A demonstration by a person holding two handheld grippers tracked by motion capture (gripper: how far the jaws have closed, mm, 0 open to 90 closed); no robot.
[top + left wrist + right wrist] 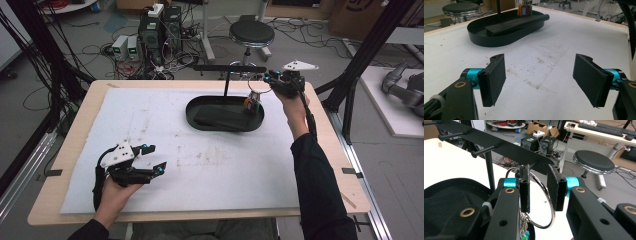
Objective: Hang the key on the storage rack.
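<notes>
the right gripper (537, 192) pinches a key ring (549, 202) beside the rack's pegs (484, 149), likely mid-hanging. next, the ring must be threaded over a peg. the left gripper (540, 80) rests wide apart, empty.

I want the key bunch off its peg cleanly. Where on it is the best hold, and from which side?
Grip the big metal ring, not the dangling tags. It hangs upright from a peg of the rack above the black tray, so come level from the peg's free end, jaws across the wire, roughly where the right hand-held gripper sits.
</notes>
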